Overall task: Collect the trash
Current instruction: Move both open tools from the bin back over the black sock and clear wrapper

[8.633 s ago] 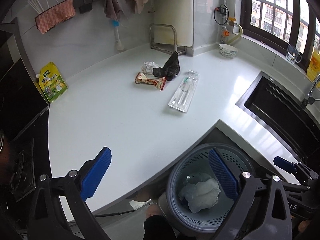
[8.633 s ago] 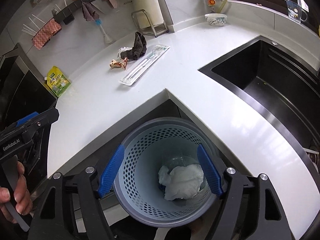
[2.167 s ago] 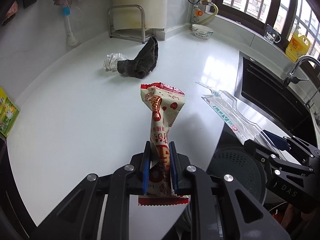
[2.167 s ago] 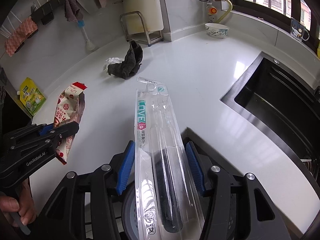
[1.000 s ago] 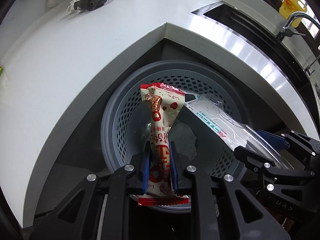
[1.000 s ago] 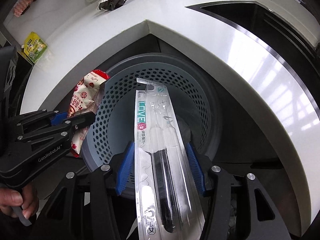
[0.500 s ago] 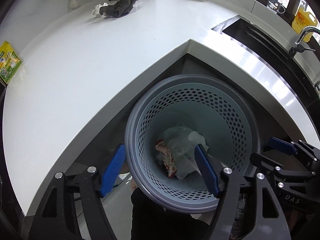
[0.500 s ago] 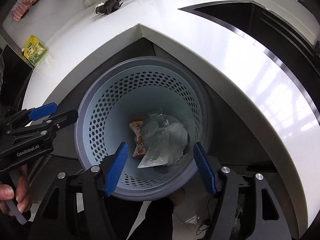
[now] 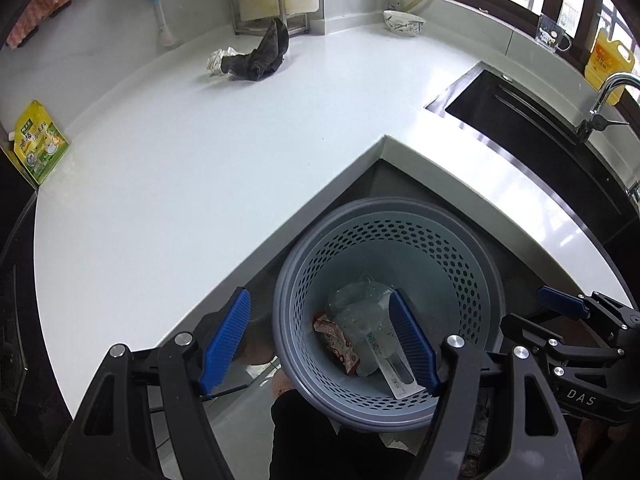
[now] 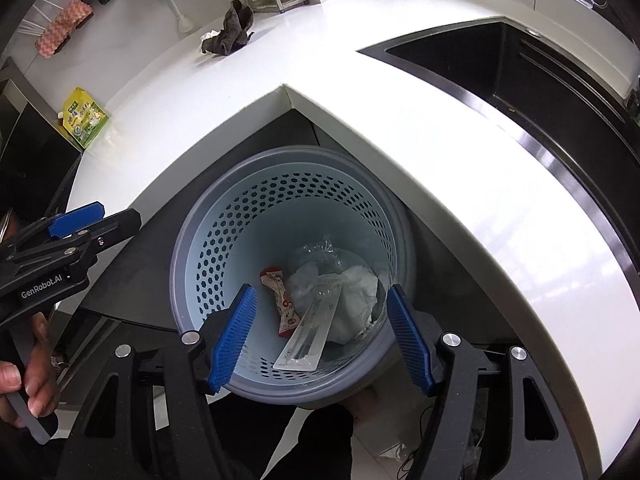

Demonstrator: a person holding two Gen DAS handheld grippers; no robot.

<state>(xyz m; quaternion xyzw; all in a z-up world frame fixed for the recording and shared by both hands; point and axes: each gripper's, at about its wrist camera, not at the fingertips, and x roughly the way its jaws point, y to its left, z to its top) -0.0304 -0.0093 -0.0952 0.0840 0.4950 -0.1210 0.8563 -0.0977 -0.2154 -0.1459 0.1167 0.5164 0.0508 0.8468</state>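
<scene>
A perforated grey-blue waste basket (image 9: pixel 472 264) (image 10: pixel 200 248) stands on the floor under the counter corner. At its bottom lie a red snack wrapper (image 9: pixel 338 340) (image 10: pixel 282 300), a clear toothbrush pack (image 9: pixel 394 372) (image 10: pixel 312 332) and crumpled white plastic (image 10: pixel 352 292). My left gripper (image 9: pixel 320 340) is open above the basket's near rim, nothing between its blue pads. My right gripper (image 10: pixel 322 340) is open over the basket, also empty. On the far counter a dark rag (image 9: pixel 260 56) (image 10: pixel 232 28) lies beside a small crumpled wrapper (image 9: pixel 218 60) (image 10: pixel 209 36).
The white L-shaped counter (image 9: pixel 200 152) wraps around the basket. A black sink (image 9: pixel 540 128) with a tap (image 9: pixel 608 92) sits at the right. A yellow-green pouch (image 9: pixel 38 146) leans at the counter's left end. A bowl (image 9: pixel 404 22) and a metal rack (image 9: pixel 260 4) stand at the back.
Both grippers opened and let go; the snack wrapper and the toothbrush pack fell into the basket. Both grippers then rose, bringing more of the counter into view.
</scene>
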